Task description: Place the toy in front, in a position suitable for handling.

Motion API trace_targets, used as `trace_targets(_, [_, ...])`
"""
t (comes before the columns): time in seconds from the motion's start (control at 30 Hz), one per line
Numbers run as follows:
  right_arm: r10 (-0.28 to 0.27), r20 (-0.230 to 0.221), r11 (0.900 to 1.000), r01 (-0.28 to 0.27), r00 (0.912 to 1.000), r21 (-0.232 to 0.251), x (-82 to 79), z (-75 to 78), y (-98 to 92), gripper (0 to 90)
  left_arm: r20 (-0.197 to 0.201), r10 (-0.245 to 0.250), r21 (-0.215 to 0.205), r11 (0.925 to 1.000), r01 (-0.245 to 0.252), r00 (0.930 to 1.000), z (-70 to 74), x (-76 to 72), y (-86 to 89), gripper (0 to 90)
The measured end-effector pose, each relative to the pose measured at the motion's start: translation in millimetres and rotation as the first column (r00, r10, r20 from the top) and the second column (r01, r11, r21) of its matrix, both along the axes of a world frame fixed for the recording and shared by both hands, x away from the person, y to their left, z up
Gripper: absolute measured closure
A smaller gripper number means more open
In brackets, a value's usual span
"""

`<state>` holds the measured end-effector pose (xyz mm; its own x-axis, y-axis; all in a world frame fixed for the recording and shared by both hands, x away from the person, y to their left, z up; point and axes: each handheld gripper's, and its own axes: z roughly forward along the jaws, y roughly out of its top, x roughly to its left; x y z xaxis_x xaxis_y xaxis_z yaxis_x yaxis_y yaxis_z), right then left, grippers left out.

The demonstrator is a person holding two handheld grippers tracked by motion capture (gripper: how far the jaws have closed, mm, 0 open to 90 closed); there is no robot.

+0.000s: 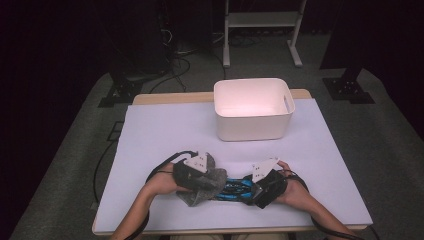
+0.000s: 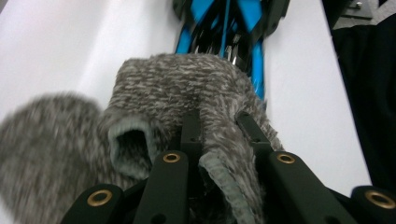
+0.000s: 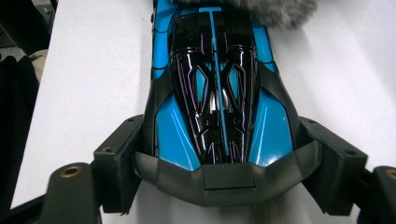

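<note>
The fuzzy grey knitted cloth [image 2: 187, 88] is soft and light, pinched between the left gripper's [image 2: 219, 135] narrow fingers. The shiny blue and black toy car [image 3: 219, 93] is hard and slippery; the right gripper's [image 3: 219, 154] wide fingers hug its sides on the white worktop [image 1: 160, 135].

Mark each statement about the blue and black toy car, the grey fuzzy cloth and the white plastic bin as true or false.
1. The right gripper clamps the blue and black toy car across its body. True.
2. The left gripper pinches the grey fuzzy cloth. True.
3. The cloth lies inside the white plastic bin. False: it is at the car's end, on the white table cover.
4. The car stands in the bin. False: it lies between the two grippers, near the front table edge.
</note>
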<state>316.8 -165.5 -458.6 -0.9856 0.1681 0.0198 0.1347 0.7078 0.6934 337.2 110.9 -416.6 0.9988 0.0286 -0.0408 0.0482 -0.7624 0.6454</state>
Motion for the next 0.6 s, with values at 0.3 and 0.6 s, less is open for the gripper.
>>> trace_targets(0.3, [-0.002,-0.002,1.0,0.002,1.0,0.001,-0.4,0.0,-0.1,22.7,0.015,-0.102,-0.006,0.9947,0.103,0.9946,7.8,-4.1,-40.1,75.9])
trace_targets(0.6, [-0.013,0.005,1.0,0.013,0.9999,-0.006,-1.2,0.1,1.1,21.9,-0.036,-0.039,-0.055,0.9978,0.037,0.9986,-3.8,-3.8,-11.5,75.5])
